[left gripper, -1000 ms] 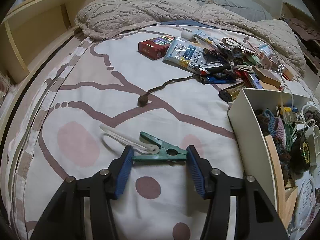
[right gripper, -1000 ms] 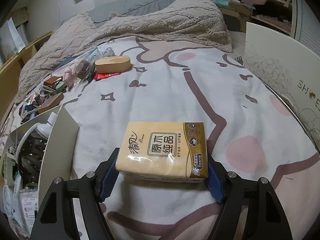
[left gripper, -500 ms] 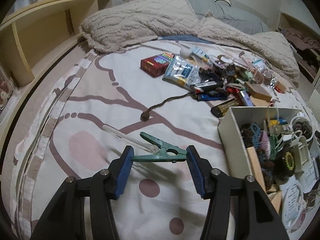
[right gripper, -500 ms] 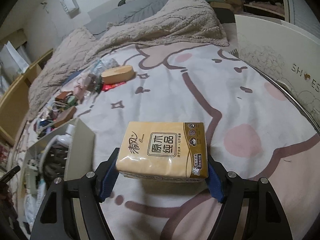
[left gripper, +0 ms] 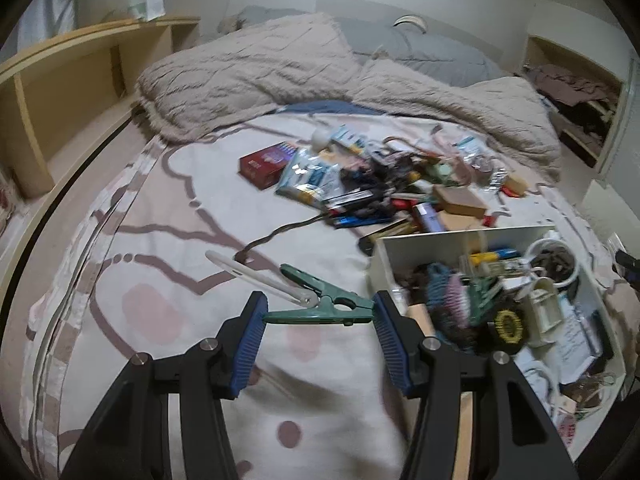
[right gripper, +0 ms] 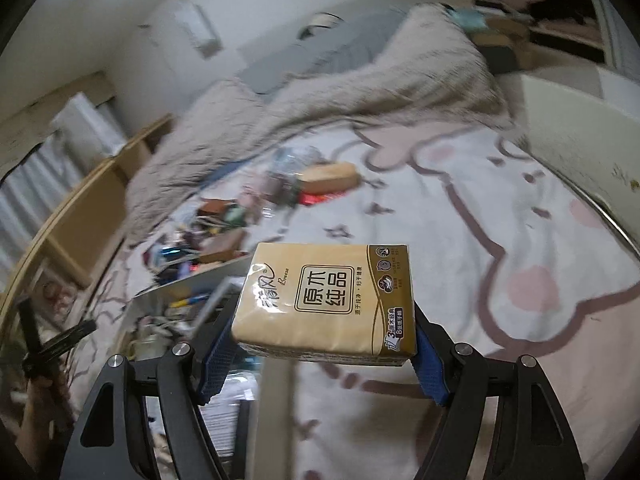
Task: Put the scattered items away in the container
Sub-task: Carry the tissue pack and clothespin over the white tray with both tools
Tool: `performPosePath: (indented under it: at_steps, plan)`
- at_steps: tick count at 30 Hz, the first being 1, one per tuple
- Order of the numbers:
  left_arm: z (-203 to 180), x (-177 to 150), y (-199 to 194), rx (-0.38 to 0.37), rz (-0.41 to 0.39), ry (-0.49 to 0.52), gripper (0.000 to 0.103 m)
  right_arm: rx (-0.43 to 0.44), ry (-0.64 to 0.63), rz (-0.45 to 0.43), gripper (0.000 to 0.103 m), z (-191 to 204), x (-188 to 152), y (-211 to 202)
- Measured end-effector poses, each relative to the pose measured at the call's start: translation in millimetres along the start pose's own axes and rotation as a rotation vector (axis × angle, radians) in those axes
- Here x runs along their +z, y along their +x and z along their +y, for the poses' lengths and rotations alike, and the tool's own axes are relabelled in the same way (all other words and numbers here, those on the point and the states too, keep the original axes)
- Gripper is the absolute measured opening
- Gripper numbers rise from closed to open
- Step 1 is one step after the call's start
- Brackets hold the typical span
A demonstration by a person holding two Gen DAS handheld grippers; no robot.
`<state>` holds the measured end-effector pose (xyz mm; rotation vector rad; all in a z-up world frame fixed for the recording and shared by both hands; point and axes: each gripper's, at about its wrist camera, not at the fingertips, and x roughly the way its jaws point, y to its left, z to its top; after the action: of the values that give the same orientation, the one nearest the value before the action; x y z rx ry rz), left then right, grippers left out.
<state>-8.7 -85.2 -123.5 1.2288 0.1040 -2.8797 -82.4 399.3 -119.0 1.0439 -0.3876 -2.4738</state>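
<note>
My left gripper [left gripper: 318, 314] is shut on a green clothes peg [left gripper: 320, 309], held above the bed sheet with a white plastic clip [left gripper: 260, 276] hanging from its jaws. The white container [left gripper: 384, 256], full of small items, is to its right. My right gripper [right gripper: 324, 320] is shut on a yellow tissue pack [right gripper: 326, 300] and holds it in the air beside the container's right wall [right gripper: 188, 292]. A pile of scattered items [left gripper: 384, 188] lies on the bed beyond the container.
A red box [left gripper: 262, 164] and a brown cord [left gripper: 280, 234] lie on the sheet left of the pile. A beige blanket [left gripper: 256, 72] is bunched at the head of the bed. A wooden shelf [left gripper: 60, 84] runs along the left. A tan case [right gripper: 330, 174] lies far right of the pile.
Both grippers have risen off the bed with their loads. The left one moved toward the container with the peg. The right one lifted the tissue pack and swung left toward the container.
</note>
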Motion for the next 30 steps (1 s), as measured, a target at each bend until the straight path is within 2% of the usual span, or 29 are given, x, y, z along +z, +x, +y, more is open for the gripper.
performPosePath:
  at_steps: [8,17,25,30]
  plan:
    - [-46,-4,-22,-0.108,-0.055,0.118,0.054,0.111,-0.130,0.019,0.077,41,-12,0]
    - [-100,-23,-32,-0.263,-0.046,0.261,0.054,0.172,-0.214,0.076,0.077,70,-30,8]
    - [-150,-42,-27,-0.439,0.029,0.339,0.054,0.199,-0.238,0.114,0.077,81,-39,14]
    - [-175,-59,-24,-0.497,0.101,0.373,0.054,0.200,-0.244,0.122,0.077,82,-43,12]
